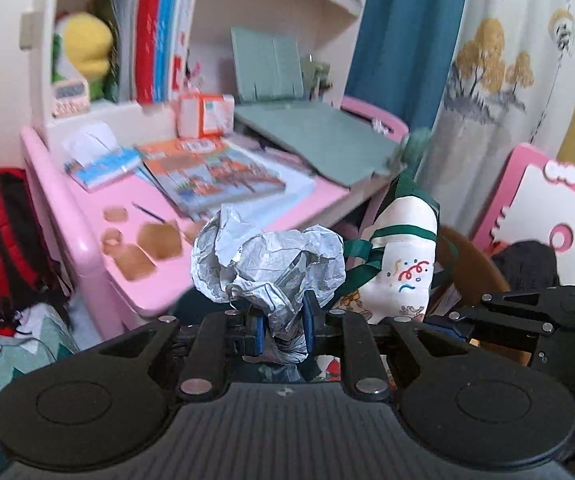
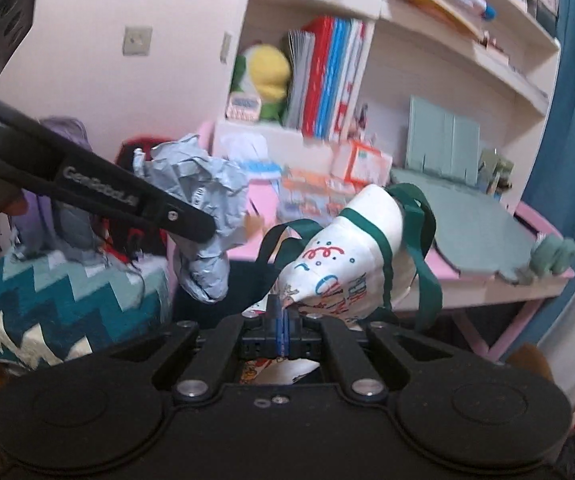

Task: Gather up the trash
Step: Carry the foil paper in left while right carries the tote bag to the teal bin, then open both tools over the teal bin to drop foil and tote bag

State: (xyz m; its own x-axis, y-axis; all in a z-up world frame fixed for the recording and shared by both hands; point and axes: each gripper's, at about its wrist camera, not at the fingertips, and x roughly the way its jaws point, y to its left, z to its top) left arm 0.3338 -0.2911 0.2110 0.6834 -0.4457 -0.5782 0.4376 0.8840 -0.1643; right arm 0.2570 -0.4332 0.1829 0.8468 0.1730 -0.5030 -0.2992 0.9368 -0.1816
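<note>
The left hand-held gripper (image 1: 281, 326) pinches a crumpled paper wad (image 1: 267, 268), jaws nearly closed on it, held in the air before the pink table (image 1: 87, 216). Just beside it, the right hand-held gripper (image 2: 281, 320), jaws fully closed, clamps a white bag (image 2: 347, 264) with green straps. Books (image 1: 215, 176), a tissue box (image 1: 99, 160) and a green board (image 1: 319, 140) crowd the table; its near edge lies bare.
</note>
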